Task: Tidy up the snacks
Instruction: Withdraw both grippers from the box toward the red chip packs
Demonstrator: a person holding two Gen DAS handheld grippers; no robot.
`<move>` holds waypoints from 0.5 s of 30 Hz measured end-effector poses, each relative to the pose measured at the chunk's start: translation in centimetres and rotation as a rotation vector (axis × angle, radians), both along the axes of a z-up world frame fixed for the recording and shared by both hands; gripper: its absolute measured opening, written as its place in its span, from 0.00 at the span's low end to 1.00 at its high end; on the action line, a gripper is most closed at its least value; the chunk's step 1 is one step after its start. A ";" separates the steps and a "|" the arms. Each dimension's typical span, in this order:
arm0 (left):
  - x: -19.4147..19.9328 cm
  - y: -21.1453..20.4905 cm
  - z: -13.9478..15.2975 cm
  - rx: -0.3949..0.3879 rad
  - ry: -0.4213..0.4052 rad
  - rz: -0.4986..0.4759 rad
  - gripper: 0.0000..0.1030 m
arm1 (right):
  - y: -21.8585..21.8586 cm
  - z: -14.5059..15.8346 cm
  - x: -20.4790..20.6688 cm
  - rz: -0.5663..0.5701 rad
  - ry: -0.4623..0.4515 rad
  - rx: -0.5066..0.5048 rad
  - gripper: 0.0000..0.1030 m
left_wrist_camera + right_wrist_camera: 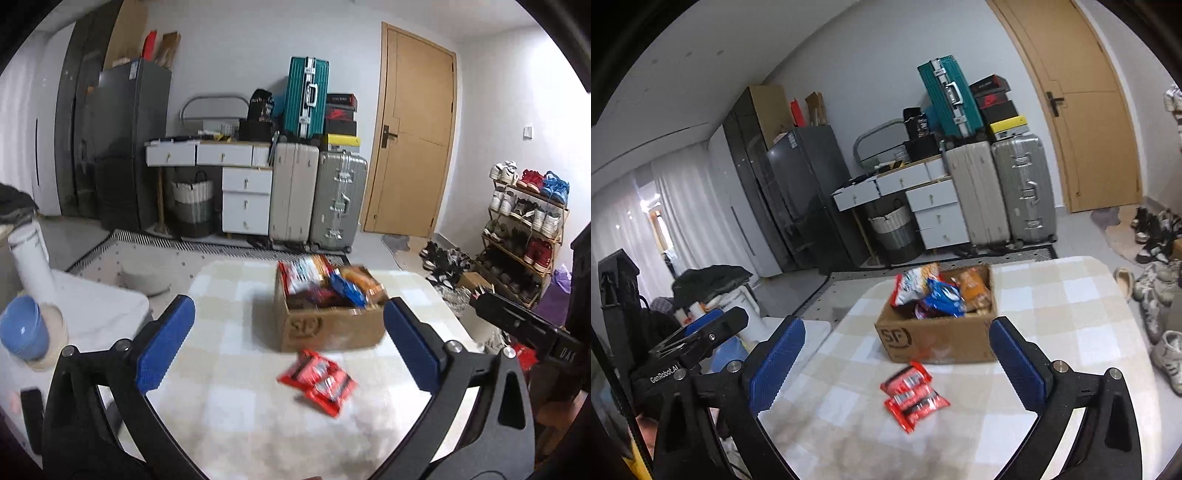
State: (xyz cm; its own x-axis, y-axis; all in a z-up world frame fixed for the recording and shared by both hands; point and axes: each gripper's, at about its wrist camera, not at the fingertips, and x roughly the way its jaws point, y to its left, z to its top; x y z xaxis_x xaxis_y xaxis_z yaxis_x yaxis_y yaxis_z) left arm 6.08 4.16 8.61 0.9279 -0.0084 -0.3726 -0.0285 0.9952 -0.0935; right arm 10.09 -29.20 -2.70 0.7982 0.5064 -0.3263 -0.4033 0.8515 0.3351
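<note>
Both your claws, left [288, 339] and right [897, 360], gape empty. Red packets [913, 396] before cardboard box [938, 339]: light, crinkly, slippery; pinch sealed edge.

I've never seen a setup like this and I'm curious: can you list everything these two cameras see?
Cardboard box: one, brown, on the table, full of snack packs.
Red snack packets: a small bunch, red, lying on the table just in front of the box.
Table: one, beige and white check cloth.
Suitcases: three, teal on top, beige and silver below, against the far wall.
Drawer unit: one, white, beside the suitcases.
Fridge: one, dark grey, far left.
Door: one, tan wood, shut.
Shoe rack: one, filled with shoes, right side.
Left gripper: black with blue pads, open, empty.
Right gripper: same, open, empty.
</note>
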 end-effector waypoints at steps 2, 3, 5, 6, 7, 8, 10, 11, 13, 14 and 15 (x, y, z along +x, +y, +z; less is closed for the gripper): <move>-1.7 -0.3 -1.4 -0.004 0.016 0.004 0.99 | -0.1 -0.8 -1.5 -0.012 -0.009 -0.008 0.99; -2.5 -0.5 -2.0 0.003 0.019 0.014 0.99 | 0.0 -1.3 -2.2 -0.024 -0.011 -0.021 0.99; -3.2 -1.0 -3.6 0.014 0.039 0.025 0.99 | 0.0 -2.3 -3.6 -0.045 -0.026 -0.059 0.99; -3.4 -1.0 -4.3 0.011 0.054 0.024 0.99 | 0.1 -2.7 -4.3 -0.058 -0.036 -0.078 0.99; -3.4 -1.1 -5.0 0.000 0.075 0.016 0.99 | 0.2 -3.1 -4.8 -0.070 -0.046 -0.096 0.99; -3.6 -1.1 -5.8 -0.013 0.098 0.011 0.99 | 0.2 -3.7 -5.4 -0.079 -0.056 -0.110 0.99; -3.0 -1.4 -7.0 -0.018 0.119 0.005 0.99 | 0.1 -4.6 -6.1 -0.094 -0.058 -0.119 0.99; -3.0 -1.5 -7.5 -0.007 0.120 0.015 0.99 | 0.1 -4.9 -6.1 -0.094 -0.053 -0.119 0.99; -2.7 -1.8 -8.4 -0.005 0.130 0.017 0.99 | 0.1 -5.7 -6.3 -0.085 -0.030 -0.113 0.99; -2.2 -1.8 -8.8 -0.011 0.140 0.010 0.99 | 0.1 -6.1 -6.3 -0.081 -0.018 -0.109 0.99; -2.0 -1.9 -9.2 -0.012 0.148 0.008 0.99 | 0.0 -6.3 -6.3 -0.081 -0.011 -0.106 0.99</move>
